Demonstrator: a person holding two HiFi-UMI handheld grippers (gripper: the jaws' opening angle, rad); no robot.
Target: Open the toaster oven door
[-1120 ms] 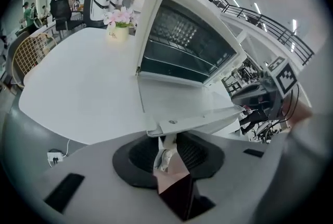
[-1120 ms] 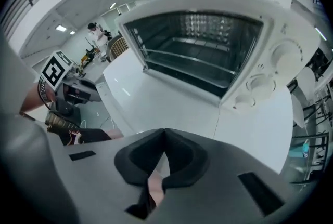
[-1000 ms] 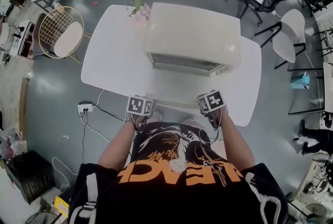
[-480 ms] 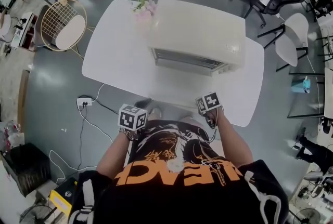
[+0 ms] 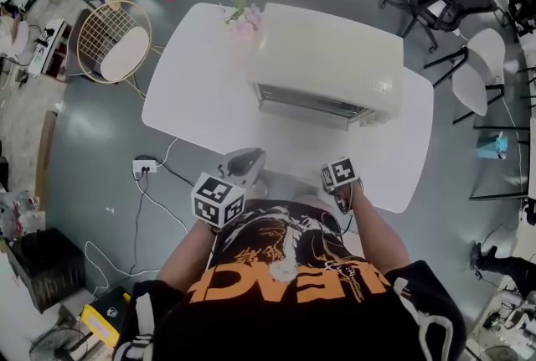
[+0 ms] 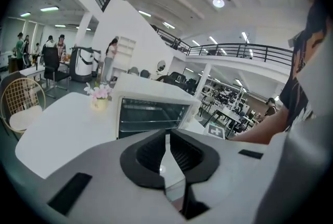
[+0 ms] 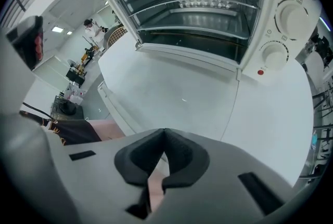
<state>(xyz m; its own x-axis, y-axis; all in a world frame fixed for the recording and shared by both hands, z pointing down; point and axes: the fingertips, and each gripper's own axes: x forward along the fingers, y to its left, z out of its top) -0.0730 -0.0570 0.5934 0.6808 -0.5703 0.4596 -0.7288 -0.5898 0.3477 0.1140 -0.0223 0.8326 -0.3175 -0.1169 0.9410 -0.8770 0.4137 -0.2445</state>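
The cream toaster oven [image 5: 327, 58] stands on the white table [image 5: 193, 100]. Its door [image 7: 177, 93] lies folded down flat in front of the open cavity [image 7: 197, 15], where racks show. My left gripper [image 5: 249, 157] is held up off the table's near-left edge, well short of the oven [image 6: 151, 114]. Its jaws [image 6: 166, 137] are closing to a thin slit with nothing between them. My right gripper [image 5: 339, 183] hovers over the near edge of the table, its jaws [image 7: 165, 132] shut and empty, aimed at the lowered door.
A small vase of pink flowers [image 5: 243, 16] stands at the oven's far left corner. A wire chair [image 5: 113, 49] stands left of the table, a power strip [image 5: 144, 169] lies on the floor, and office chairs [image 5: 469, 74] stand to the right. Two knobs [image 7: 291, 17] sit on the oven's right panel.
My left gripper has drawn back from the table edge toward the body and tipped upward, its jaws narrowing. The right gripper has stayed almost where it was.
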